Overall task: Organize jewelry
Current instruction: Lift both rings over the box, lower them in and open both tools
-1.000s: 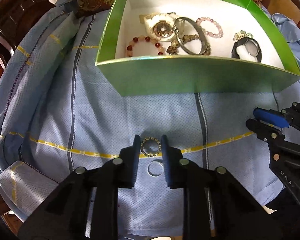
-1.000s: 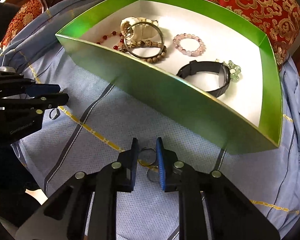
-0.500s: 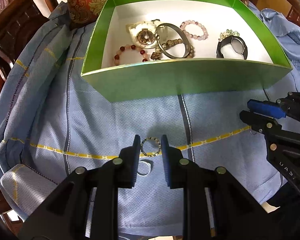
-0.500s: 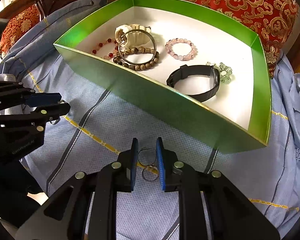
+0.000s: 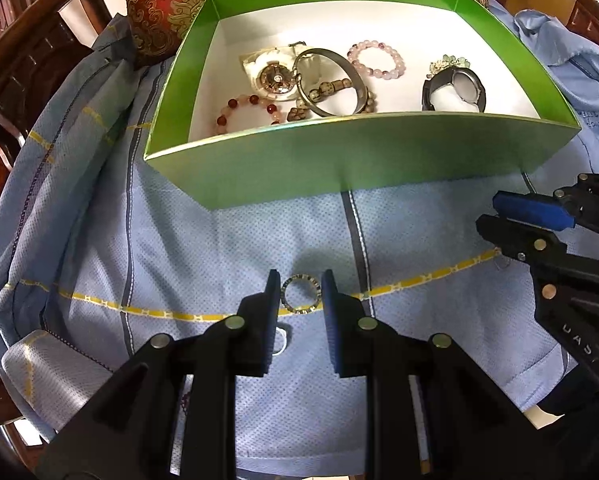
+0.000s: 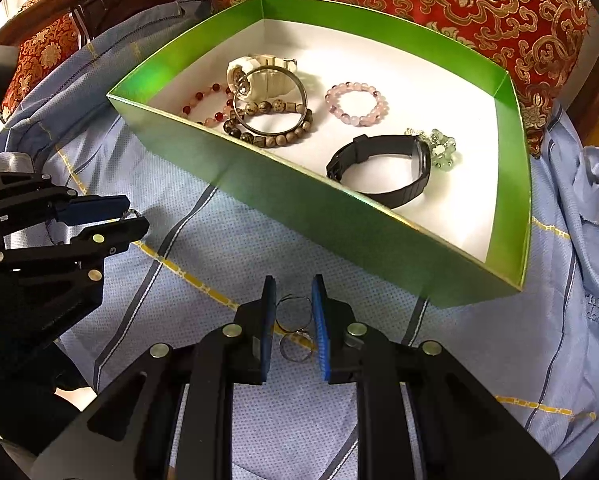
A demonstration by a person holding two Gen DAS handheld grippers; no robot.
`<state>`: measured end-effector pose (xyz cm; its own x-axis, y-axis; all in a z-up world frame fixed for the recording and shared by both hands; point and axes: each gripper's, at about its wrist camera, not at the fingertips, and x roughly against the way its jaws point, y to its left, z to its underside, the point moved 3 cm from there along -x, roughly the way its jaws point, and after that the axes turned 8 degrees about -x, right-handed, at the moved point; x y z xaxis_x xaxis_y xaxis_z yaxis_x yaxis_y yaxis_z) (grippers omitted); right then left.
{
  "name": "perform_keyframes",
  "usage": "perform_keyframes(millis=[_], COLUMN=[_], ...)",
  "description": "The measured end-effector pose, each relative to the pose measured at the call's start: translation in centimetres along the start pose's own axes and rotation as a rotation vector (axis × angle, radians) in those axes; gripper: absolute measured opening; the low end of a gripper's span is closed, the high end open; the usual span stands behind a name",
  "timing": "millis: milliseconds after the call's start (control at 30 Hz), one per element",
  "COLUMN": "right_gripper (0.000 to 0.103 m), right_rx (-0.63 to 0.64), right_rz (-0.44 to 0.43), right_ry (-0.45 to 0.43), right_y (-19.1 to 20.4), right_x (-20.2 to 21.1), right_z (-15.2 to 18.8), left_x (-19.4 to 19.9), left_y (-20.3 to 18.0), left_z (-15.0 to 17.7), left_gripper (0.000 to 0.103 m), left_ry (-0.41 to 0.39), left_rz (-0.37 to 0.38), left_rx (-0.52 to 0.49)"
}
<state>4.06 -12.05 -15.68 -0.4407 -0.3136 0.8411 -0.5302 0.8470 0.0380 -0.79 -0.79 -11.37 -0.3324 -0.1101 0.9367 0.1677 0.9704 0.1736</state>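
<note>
I have a ring in each tool. My left gripper (image 5: 300, 296) pinches a dark-edged ring (image 5: 300, 294) between its fingertips, at lower centre of the left wrist view. My right gripper (image 6: 293, 314) clamps a thin wire ring (image 6: 294, 313) at lower centre of the right wrist view. Beneath each held ring a second one lies on the cloth: a pale ring (image 5: 280, 339) in the left view, a silver ring (image 6: 295, 347) in the right.

Both held rings belong, I judge, in the green box (image 5: 339, 164), which fills the upper half of each view and already holds bracelets (image 6: 357, 104), a white watch (image 6: 259, 74) and a black watch (image 6: 383, 176). To do this well I should keep both grips firm, lift high enough to clear the near wall, and carry one arm in at a time so the tools do not collide. I would aim for the bare white floor, away from the tangled pile at left, and let go low so the rings do not bounce or roll.

The surface is a blue cloth (image 5: 203, 264) with yellow and dark stripes, soft and wrinkled, so loose rings could sink into folds. Behind the box sits a red and gold cushion (image 6: 439, 4), with dark wooden chair rails (image 5: 39, 52) at upper left.
</note>
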Motion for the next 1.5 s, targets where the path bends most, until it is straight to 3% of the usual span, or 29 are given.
perform_keyframes(millis=[367, 533, 733, 900, 967, 1067, 1133, 1200, 1333, 1400, 1467, 1500], right_gripper=[0.018, 0.018, 0.018, 0.018, 0.019, 0.019, 0.036, 0.048, 0.048, 0.048, 0.041, 0.029], right_rx=[-0.011, -0.047, -0.06, -0.108, -0.129, 0.003, 0.105, 0.172, 0.211, 0.198, 0.165, 0.15], right_rz=[-0.011, -0.098, -0.146, -0.1, -0.153, -0.24, -0.268, -0.201, -0.006, 0.025, -0.001, -0.01], right_ry=[-0.003, -0.034, -0.109, -0.11, -0.079, -0.041, 0.002, 0.027, 0.104, 0.095, 0.127, 0.12], right_y=[0.1, 0.0, -0.8, -3.5, -3.8, -1.1, 1.4, 3.1, 3.6, 3.3, 3.0, 3.0], right_x=[0.5, 3.1, 7.8, 6.8, 6.5, 7.5, 7.1, 5.6, -0.2, -1.5, -2.4, -2.3], right_z=[0.3, -0.4, -4.1, -8.6, -8.2, -5.6, -3.5, -1.8, -0.2, -0.3, -0.1, 0.0], left_x=[0.1, 2.0, 4.6, 3.5, 3.3, 4.5, 5.7, 6.4, 6.2, 5.9, 5.5, 5.4], left_y=[2.7, 5.6, 7.9, 6.9, 6.9, 6.5, 6.5, 6.4, 5.5, 5.0, 4.6, 4.6], left_z=[-0.2, -1.3, -6.0, -10.8, -10.8, -9.3, -8.0, -6.9, -5.5, -5.1, -4.8, -4.6], left_gripper=[0.021, 0.021, 0.021, 0.021, 0.021, 0.021, 0.021, 0.021, 0.021, 0.021, 0.021, 0.021], left_ry=[-0.002, -0.025, -0.088, -0.091, -0.083, -0.108, -0.132, -0.138, -0.121, -0.109, -0.102, -0.099], left_rz=[0.045, 0.148, 0.13, 0.111, 0.171, 0.188, 0.186, 0.198, 0.217, 0.223, 0.215, 0.209], left_rx=[0.028, 0.08, 0.071, 0.043, 0.066, 0.04, 0.031, 0.03, 0.017, 0.003, -0.01, -0.014])
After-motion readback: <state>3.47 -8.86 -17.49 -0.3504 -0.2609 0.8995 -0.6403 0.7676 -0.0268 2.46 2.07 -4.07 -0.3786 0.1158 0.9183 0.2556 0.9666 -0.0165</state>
